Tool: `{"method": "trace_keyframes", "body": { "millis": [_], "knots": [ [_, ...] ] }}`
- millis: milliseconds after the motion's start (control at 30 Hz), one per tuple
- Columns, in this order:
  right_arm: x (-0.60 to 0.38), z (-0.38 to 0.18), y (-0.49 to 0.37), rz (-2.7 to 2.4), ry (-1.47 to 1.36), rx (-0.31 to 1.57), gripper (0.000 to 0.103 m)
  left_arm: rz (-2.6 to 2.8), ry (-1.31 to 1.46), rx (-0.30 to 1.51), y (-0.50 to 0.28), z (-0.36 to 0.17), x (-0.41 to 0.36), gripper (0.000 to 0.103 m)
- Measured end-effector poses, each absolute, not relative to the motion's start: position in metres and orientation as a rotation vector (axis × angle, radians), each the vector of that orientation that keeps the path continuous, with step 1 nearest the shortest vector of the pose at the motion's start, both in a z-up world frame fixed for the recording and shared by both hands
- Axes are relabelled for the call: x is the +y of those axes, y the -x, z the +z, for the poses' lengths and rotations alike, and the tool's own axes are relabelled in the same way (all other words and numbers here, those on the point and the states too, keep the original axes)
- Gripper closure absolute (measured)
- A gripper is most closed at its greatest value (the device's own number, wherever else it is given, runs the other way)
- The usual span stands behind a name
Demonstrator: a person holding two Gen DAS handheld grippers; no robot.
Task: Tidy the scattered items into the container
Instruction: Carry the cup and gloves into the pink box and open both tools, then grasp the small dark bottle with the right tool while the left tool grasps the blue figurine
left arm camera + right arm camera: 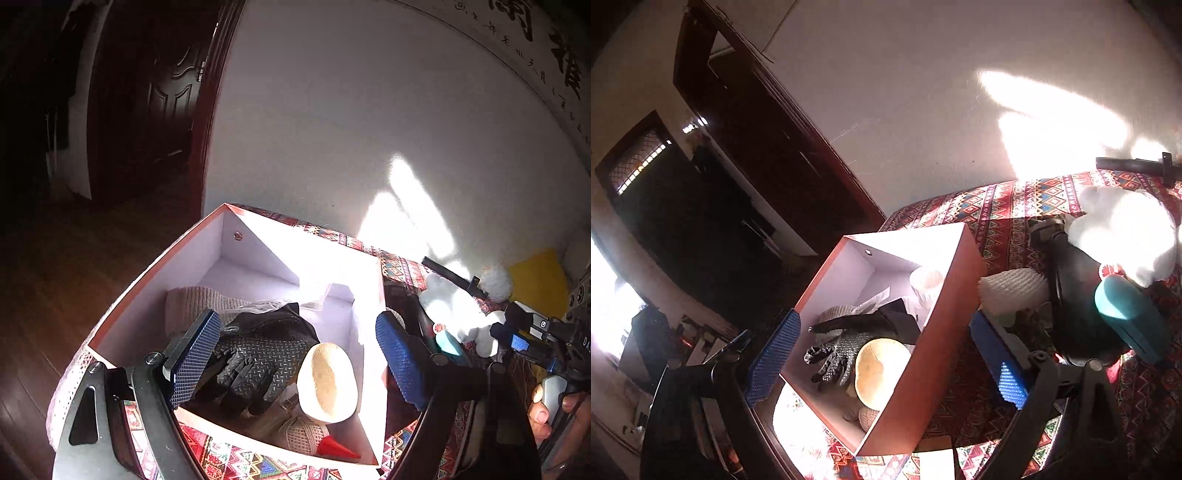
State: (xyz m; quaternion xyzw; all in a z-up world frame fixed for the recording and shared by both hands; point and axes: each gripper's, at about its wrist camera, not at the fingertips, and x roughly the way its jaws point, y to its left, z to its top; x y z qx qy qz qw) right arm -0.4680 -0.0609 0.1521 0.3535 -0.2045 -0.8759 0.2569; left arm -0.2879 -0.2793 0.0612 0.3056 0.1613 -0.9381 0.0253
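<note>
box [373, 295] sits right under my left tongs [295, 354], an orange-walled carton with a white inside, standing on the patterned cloth [236, 458]. between my left fingers, going left to right, i see a beige knit piece [192, 302] at the far left of the box, then a black glove [255, 354] with a studded palm, then a pale oval shape [327, 384] tilted on its edge near my right-hand pad. nearest me lie a ball of twine [299, 432] and a small red cone [338, 450]. my left tongs hover above the box, spread wide, holding nothing.

beyond my left tongs' right finger, outside the box, a teal case [448, 343] lies just beside a white plush toy [458, 310].

my right tongs [890, 362] hang over the box's near right wall, tilted, spread wide and empty. to the right of them sit a white ribbed object [1012, 288], a dark rounded thing i cannot identify [1075, 306], the teal case and the plush toy.
</note>
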Motion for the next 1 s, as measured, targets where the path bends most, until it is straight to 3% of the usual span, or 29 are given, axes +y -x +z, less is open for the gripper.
{"method": "trace_keyframes", "body": {
  "millis": [233, 433, 700, 867, 933, 1000],
  "knots": [
    [0.062, 0.103, 0.421, -2.444, -1.02, -0.773, 0.009, -3.077, -1.116, 0.415, 0.289, 0.051, -0.174, 0.016],
    [0.124, 0.084, 0.408, -2.404, -1.058, -0.993, 0.009, -2.957, -1.423, 0.284, 0.327, -0.005, -0.067, 0.016],
    [0.149, 0.073, 0.412, -2.389, -1.092, -0.97, 0.009, -2.694, -1.572, 0.178, 0.39, -0.076, -0.04, 0.016],
    [0.139, 0.037, 0.43, -2.36, -1.254, -0.816, 0.009, -2.619, -1.635, 0.096, 0.424, -0.108, -0.042, 0.016],
    [0.123, 0.026, 0.44, -2.384, -1.316, -0.662, 0.01, -2.593, -1.7, 0.097, 0.433, -0.123, -0.045, 0.029],
    [0.092, 0.019, 0.449, -2.422, -1.333, -0.406, 0.019, -2.588, -1.764, 0.161, 0.435, -0.133, -0.049, 0.045]
  ]
}}
